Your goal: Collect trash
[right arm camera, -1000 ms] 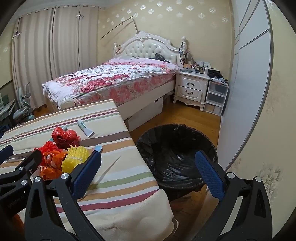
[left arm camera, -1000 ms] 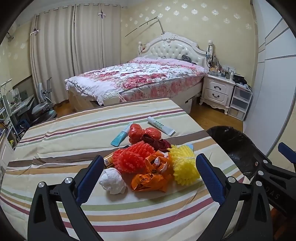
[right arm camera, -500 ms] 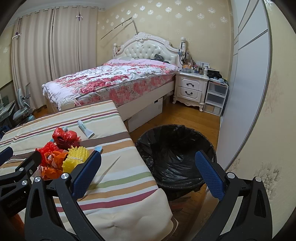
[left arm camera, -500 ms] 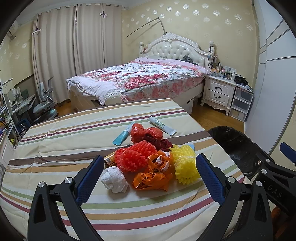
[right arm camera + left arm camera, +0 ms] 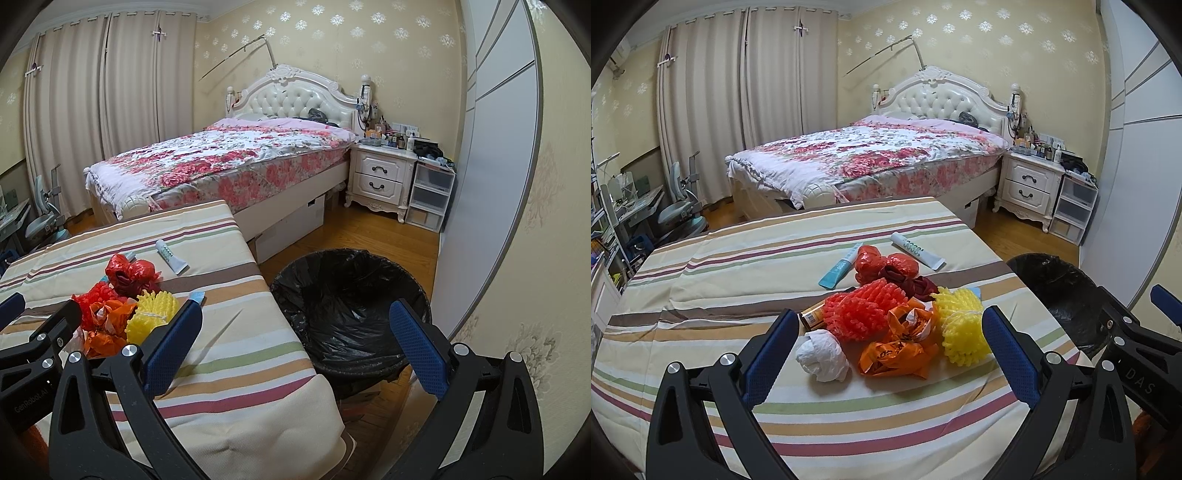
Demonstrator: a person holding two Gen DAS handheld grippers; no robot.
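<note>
Nothing is collected yet, as far as I can see. My left claw (image 5: 886,345) is spread wide and holds nothing; it hangs just above the near edge of the pile on the striped surface (image 5: 701,266). My right claw (image 5: 295,336) is equally wide and empty, out over the black-lined bin (image 5: 351,295) that stands on the floor just beside the surface's right edge. The bin's liner looks bare inside.

The whole pile is left to do: a white paper wad (image 5: 822,354) nearest my left finger, an orange plastic bag (image 5: 901,347), a red foam net (image 5: 862,314), a yellow foam net (image 5: 962,330), a red plastic bag (image 5: 886,264) behind them, and a small brown bottle (image 5: 812,315) half hidden under the red net. Two tubes, a teal tube (image 5: 840,267) and a white tube (image 5: 918,251), lie just past the pile.

Compared with a second ago, little differs: the pile sits a touch further right between my left fingers, so that claw has drifted slightly left. Both claws are as wide as before, and no piece has moved.
</note>
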